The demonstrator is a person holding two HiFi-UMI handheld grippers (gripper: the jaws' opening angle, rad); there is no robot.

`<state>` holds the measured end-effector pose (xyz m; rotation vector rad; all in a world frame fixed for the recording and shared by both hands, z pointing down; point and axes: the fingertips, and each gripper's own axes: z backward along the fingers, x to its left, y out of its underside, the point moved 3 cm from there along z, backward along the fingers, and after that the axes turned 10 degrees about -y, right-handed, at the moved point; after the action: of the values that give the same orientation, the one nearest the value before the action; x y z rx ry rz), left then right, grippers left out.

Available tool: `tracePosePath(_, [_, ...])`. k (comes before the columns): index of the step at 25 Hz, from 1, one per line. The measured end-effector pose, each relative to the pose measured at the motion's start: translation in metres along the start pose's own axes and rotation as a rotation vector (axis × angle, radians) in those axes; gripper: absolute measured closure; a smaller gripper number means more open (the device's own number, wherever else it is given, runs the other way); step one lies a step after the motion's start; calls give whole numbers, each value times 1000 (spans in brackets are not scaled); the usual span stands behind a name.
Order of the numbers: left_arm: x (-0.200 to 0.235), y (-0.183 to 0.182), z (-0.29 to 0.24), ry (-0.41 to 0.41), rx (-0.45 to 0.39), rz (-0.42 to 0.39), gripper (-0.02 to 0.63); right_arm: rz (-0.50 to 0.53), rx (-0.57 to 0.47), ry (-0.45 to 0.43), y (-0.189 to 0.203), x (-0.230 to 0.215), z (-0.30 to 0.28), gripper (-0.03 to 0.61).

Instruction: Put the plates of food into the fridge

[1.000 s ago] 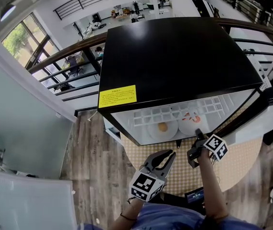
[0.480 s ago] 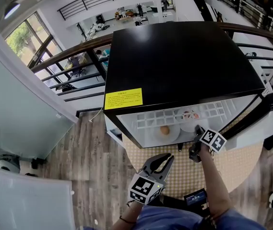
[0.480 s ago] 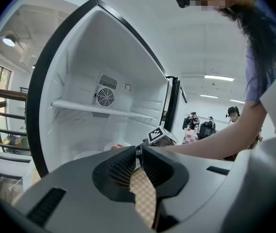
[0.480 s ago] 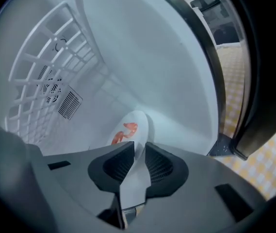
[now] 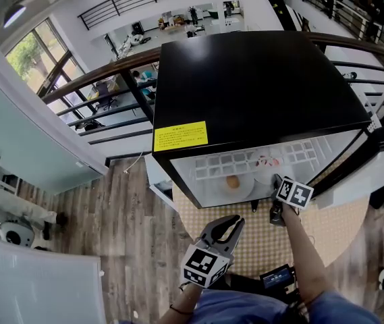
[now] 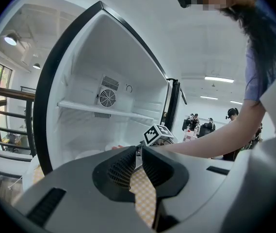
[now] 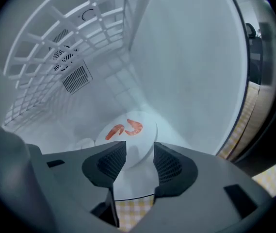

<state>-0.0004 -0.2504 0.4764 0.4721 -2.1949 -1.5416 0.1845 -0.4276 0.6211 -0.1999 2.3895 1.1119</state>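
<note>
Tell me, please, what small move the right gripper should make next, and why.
Probably draw the right gripper straight back out of the fridge. Its fingers have just been opening and stand apart, and the shrimp plate rests on the fridge floor with its rim between them unclamped, so the placing looks done.

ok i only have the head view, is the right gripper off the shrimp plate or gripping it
Observer: Off it. The right gripper has just been opening its jaws and they stand apart. The shrimp plate lies inside the fridge, its near rim between them, pads not pressing.
Operator: and the left gripper, carrying anything
Observer: No. The left gripper has its jaws together at the tips with nothing between; only checkered cloth shows below.
Operator: any shelf higher up in there
Observer: Yes, a white shelf crosses the fridge by a round fan grille.
</note>
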Motion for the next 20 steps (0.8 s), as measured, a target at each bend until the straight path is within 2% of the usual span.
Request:
tracePosePath(7, [3, -2, 5, 9, -10, 4, 575, 68, -43, -79, -14, 25, 21, 410])
tracePosePath(10, [3, -3, 6, 20, -14, 1, 575, 60, -72, -127, -17, 36, 36, 414])
tracePosePath(16, [0, -8, 8, 63, -24, -13, 575, 81, -118, -169, -9, 53, 77, 457])
tracePosePath(20, [-5, -10, 12, 102, -28, -26, 575, 58, -166, -195, -1, 69, 109, 492])
